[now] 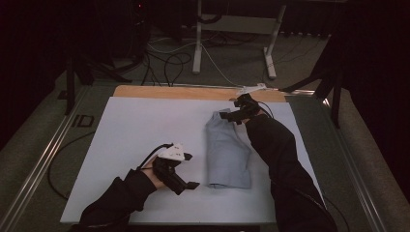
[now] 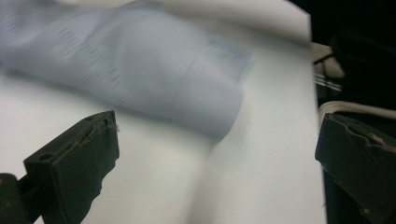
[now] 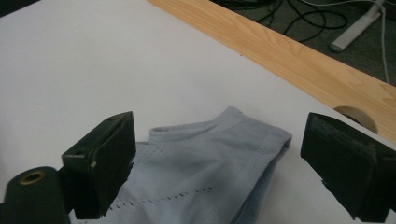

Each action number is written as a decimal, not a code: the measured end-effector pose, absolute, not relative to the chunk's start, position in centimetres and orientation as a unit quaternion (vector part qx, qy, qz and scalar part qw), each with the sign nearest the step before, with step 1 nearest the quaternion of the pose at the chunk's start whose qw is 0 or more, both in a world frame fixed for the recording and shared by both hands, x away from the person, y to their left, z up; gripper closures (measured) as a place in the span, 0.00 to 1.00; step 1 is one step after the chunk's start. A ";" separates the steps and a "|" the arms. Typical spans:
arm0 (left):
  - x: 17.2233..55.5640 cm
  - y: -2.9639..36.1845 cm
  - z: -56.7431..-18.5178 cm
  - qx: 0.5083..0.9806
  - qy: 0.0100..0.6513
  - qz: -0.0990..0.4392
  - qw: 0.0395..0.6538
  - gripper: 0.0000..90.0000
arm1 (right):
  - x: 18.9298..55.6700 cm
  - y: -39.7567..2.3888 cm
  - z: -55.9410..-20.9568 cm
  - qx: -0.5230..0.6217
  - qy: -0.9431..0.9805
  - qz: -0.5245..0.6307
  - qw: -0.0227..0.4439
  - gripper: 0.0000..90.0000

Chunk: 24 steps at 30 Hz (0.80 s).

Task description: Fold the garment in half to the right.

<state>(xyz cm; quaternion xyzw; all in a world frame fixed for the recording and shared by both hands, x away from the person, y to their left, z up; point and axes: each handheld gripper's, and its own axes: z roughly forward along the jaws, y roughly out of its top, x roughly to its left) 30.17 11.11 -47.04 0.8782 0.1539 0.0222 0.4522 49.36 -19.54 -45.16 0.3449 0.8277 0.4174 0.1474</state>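
On the white sheet [image 1: 135, 130], folded garment [image 1: 227, 150] — wooden edge [image 1: 193, 92] behind, cables [image 1: 169, 63] beyond

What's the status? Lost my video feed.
Left hand-held gripper open, beside folded blue garment. Right hand-held gripper open over its far end. Nothing in the way.

High view dim, surroundings dark; left gripper view motion-blurred; right gripper view sharp.

Wooden table [image 1: 145, 91] covered by a white sheet [image 1: 140, 130]. A folded light-blue garment [image 1: 227, 152] lies directly on the sheet, right of centre.
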 end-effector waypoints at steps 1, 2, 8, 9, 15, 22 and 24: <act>30.1 11.5 -47.1 0.878 0.159 0.026 0.451 0.01 | 49.4 -19.6 -45.2 0.345 0.828 0.416 0.146 0.11; 30.1 12.1 -47.3 0.876 0.164 0.029 0.453 0.01 | 49.4 -19.5 -45.3 0.348 0.827 0.417 0.143 0.11; 29.3 15.4 -48.7 0.871 0.191 0.059 0.449 0.01 | 49.7 -19.5 -45.9 0.350 0.829 0.416 0.134 0.11; 29.3 15.4 -48.7 0.871 0.191 0.059 0.449 0.01 | 49.7 -19.5 -45.9 0.350 0.829 0.416 0.134 0.11; 28.0 19.0 -50.2 0.856 0.230 0.085 0.455 0.01 | 50.7 -19.9 -47.2 0.379 0.823 0.401 0.136 0.23; 27.1 21.5 -51.0 0.843 0.262 0.105 0.458 0.01 | 51.6 -20.3 -49.4 0.407 0.828 0.366 0.121 0.26; 27.0 22.0 -51.0 0.839 0.268 0.110 0.461 0.01 | 51.9 -20.6 -50.5 0.423 0.827 0.353 0.109 0.28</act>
